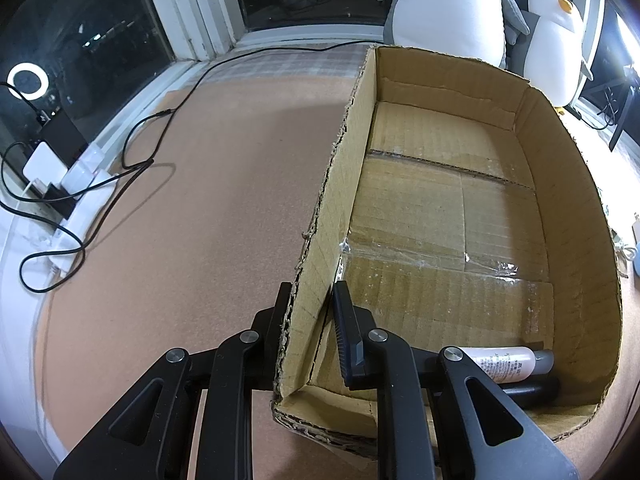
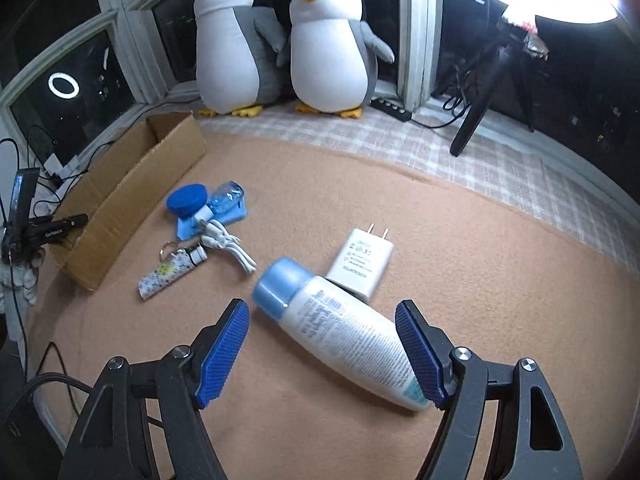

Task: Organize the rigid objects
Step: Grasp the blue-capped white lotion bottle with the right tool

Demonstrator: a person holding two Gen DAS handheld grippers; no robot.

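Between your right gripper's [image 2: 322, 354] blue ribbed pads, which stand wide apart and touch nothing, lies a white plastic lotion bottle with a pale blue cap [image 2: 340, 328], on its side on the tan felt mat [image 2: 460, 280], cap pointing away and to the left. Your left gripper [image 1: 310, 312] is clamped on the near end of the long wall of an open brown cardboard box [image 1: 440, 200], steadying it; a small pinkish bottle [image 1: 504, 364] and a dark tube [image 1: 532, 388] already lie in its near corner. Judging by this, you are reaching for the next item to box. The next move calls for lowering the pads to either side of the bottle's body and closing squarely, as its round side may roll. Just beyond, touching the bottle, sits a white wall charger [image 2: 360, 260]; farther left are a white coiled cable [image 2: 228, 244], a patterned keyring pouch [image 2: 168, 272] and a blue round-lidded container [image 2: 188, 198]. Two plush penguins [image 2: 288, 40] stand by the window.
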